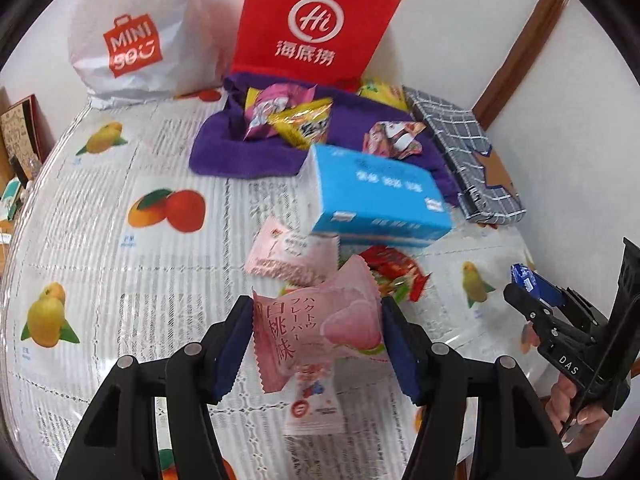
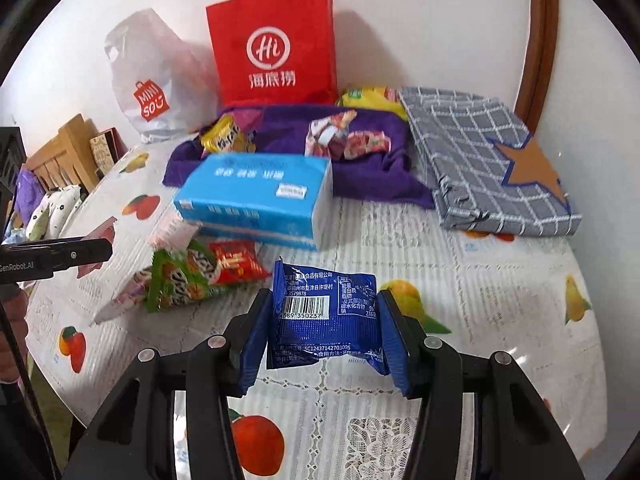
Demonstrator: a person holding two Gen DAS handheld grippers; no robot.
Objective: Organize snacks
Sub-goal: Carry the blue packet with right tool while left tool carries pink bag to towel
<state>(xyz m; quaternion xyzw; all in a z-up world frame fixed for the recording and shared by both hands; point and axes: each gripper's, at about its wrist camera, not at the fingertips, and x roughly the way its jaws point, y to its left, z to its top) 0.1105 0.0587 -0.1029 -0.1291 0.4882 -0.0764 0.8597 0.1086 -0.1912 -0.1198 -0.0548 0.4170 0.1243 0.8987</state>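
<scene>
- Evidently, in the left wrist view, the left gripper (image 1: 318, 344) clamped a pink peach snack packet (image 1: 316, 330) clear of the table (image 1: 100, 216); carry step, likely bound for the purple cloth (image 1: 240, 152).
- In the right wrist view, the right gripper (image 2: 324, 336) pinched a blue snack packet (image 2: 326, 318) above the table; the next move called for choosing a drop spot among the snacks on that cloth.
</scene>
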